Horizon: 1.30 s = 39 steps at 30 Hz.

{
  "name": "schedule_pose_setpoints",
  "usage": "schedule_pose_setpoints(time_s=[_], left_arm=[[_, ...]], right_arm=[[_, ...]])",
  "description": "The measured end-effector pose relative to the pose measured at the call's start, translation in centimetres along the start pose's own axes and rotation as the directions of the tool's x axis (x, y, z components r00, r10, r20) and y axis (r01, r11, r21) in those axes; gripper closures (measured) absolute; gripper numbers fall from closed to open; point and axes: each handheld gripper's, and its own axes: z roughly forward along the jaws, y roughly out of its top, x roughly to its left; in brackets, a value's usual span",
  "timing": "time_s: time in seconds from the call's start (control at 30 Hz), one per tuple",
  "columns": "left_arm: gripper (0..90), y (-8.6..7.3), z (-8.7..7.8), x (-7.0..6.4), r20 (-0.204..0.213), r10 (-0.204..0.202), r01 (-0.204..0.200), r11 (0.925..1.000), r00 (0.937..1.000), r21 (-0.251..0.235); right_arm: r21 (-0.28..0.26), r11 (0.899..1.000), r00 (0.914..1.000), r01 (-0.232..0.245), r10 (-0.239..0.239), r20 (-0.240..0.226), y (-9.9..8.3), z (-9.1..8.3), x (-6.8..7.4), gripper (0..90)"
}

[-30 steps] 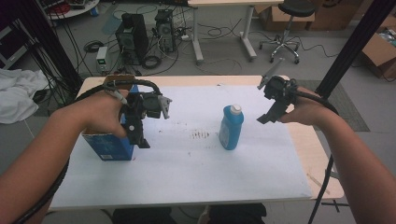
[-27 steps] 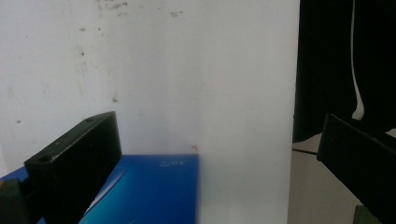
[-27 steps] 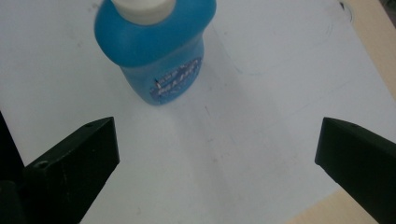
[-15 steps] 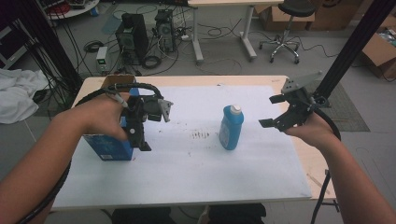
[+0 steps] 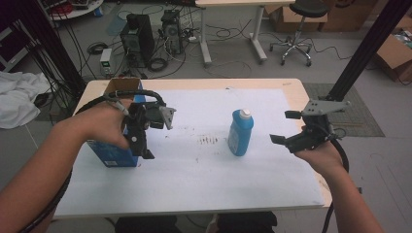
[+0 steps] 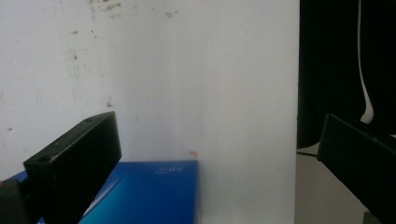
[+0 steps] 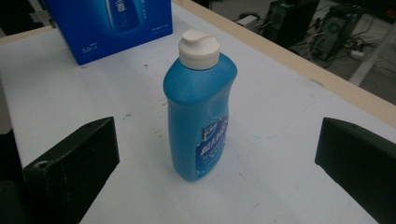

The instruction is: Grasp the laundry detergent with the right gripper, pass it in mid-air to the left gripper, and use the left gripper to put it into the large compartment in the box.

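Your right gripper [image 5: 287, 127], jaws spread wide and empty, faces the upright blue plastic bottle with white cap [image 5: 240, 132], just right of it. Your left gripper [image 5: 145, 141], also agape, hovers farther off over the blue cardboard box [image 5: 111, 154].

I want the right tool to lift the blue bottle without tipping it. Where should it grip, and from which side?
Grip the blue bottle across its flat-sided body, about mid-height near the label, below the white cap. Come in level from the person's right, where the open right tool already faces it. The bottle stands upright and apart from the blue box, so that side looks free.
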Motion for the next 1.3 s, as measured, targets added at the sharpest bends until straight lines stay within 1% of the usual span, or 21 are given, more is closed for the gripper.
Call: schedule_pose_setpoints(time_s=[0.03,0.13,0.27,0.33,0.37,0.43,0.47,0.5,0.57,0.67,0.7,0.77,0.83,0.87,0.9,0.93,0.97,1.0,1.03,1.13,1.3], left_arm=[[0.1,-0.2,0.0,0.0,-0.005,-0.003,0.003,0.9999,1.0000,-0.012],[0.1,-0.3,-0.1,0.1,-0.011,0.006,-0.006,0.9999,0.9999,-0.014],[0.1,-0.2,0.0,-0.1,-0.007,0.002,-0.002,0.9999,1.0000,-0.017],[0.1,-0.2,0.0,-0.2,-0.010,0.013,-0.013,0.9997,0.9999,-0.020],[0.1,-0.2,0.0,-0.3,-0.003,0.006,-0.006,0.9998,1.0000,-0.021],[0.1,-0.2,0.1,-0.3,-0.008,0.014,-0.014,0.9997,0.9999,-0.022],[0.1,-0.2,0.1,-0.3,-0.006,0.007,-0.007,0.9998,1.0000,-0.021],[0.1,-0.2,0.1,-0.3,-0.006,0.007,-0.007,0.9998,1.0000,-0.021],[0.1,-0.3,0.1,-0.4,-0.009,0.009,-0.010,0.9998,0.9999,-0.018],[0.1,-0.3,0.1,-0.5,-0.010,0.009,-0.009,0.9998,0.9999,-0.019],[0.1,-0.3,0.1,-0.5,-0.009,0.011,-0.011,0.9998,0.9999,-0.019],[0.1,-0.3,0.1,-0.6,-0.008,0.013,-0.013,0.9998,0.9999,-0.018],[0.1,-0.3,0.2,-0.7,-0.006,0.013,-0.013,0.9998,0.9999,-0.017],[0.1,-0.3,0.2,-0.8,-0.006,0.014,-0.014,0.9998,0.9999,-0.017],[0.1,-0.3,0.2,-0.8,-0.006,0.014,-0.014,0.9998,0.9999,-0.017],[0.1,-0.3,0.2,-0.9,-0.005,0.014,-0.014,0.9998,0.9999,-0.015],[0.1,-0.3,0.2,-0.9,-0.005,0.014,-0.014,0.9998,0.9999,-0.015],[0.1,-0.4,0.2,-0.9,-0.007,0.018,-0.018,0.9997,0.9998,-0.016],[0.1,-0.4,0.2,-1.0,-0.005,0.015,-0.015,0.9998,0.9999,-0.016],[0.1,-0.4,0.2,-1.1,-0.006,0.014,-0.014,0.9997,0.9999,-0.018],[0.1,-0.5,0.3,-1.5,-0.003,0.011,-0.011,0.9997,0.9999,-0.023]], right_arm=[[-0.013,1.000,0.9999,-0.009,0.009,-0.009,-0.2,0.0,0.2,0.0],[-0.036,0.999,0.9998,-0.008,0.009,0.016,-0.8,0.3,1.1,0.0],[-0.080,0.997,0.9984,-0.011,0.016,0.054,-1.6,0.8,2.3,0.0],[-0.088,0.996,0.9957,-0.006,0.014,0.092,-2.0,1.1,2.9,0.0],[-0.098,0.995,0.9924,-0.001,0.013,0.123,-2.3,1.2,3.2,0.0],[-0.117,0.993,0.9895,-0.011,0.028,0.142,-2.8,1.4,3.6,0.0],[-0.118,0.993,0.9860,-0.015,0.034,0.163,-3.1,1.6,3.8,0.0],[-0.118,0.993,0.9860,-0.015,0.034,0.163,-3.1,1.6,3.8,0.0],[-0.130,0.991,0.9802,-0.035,0.059,0.189,-3.8,2.0,4.2,0.0],[-0.146,0.988,0.9772,-0.047,0.076,0.198,-4.3,2.4,4.5,0.0],[-0.153,0.986,0.9732,-0.060,0.092,0.211,-4.8,3.0,4.7,0.0],[-0.161,0.985,0.9691,-0.060,0.096,0.227,-5.2,3.6,5.1,0.0],[-0.168,0.983,0.9679,-0.074,0.112,0.225,-5.6,4.3,5.4,0.0],[-0.174,0.982,0.9642,-0.078,0.118,0.237,-5.7,4.5,5.5,0.0],[-0.176,0.981,0.9635,-0.081,0.123,0.238,-5.9,4.8,5.6,0.0],[-0.178,0.980,0.9591,-0.086,0.130,0.252,-6.0,5.1,5.7,0.0],[-0.178,0.980,0.9591,-0.086,0.130,0.252,-6.0,5.1,5.7,0.0],[-0.181,0.980,0.9539,-0.088,0.135,0.268,-6.1,5.3,5.9,0.0],[-0.184,0.979,0.9519,-0.093,0.142,0.272,-6.3,5.9,6.2,0.0],[-0.182,0.979,0.9507,-0.092,0.140,0.276,-6.5,6.6,6.5,0.0],[-0.191,0.975,0.9450,-0.115,0.167,0.281,-6.9,8.2,6.8,0.0]])
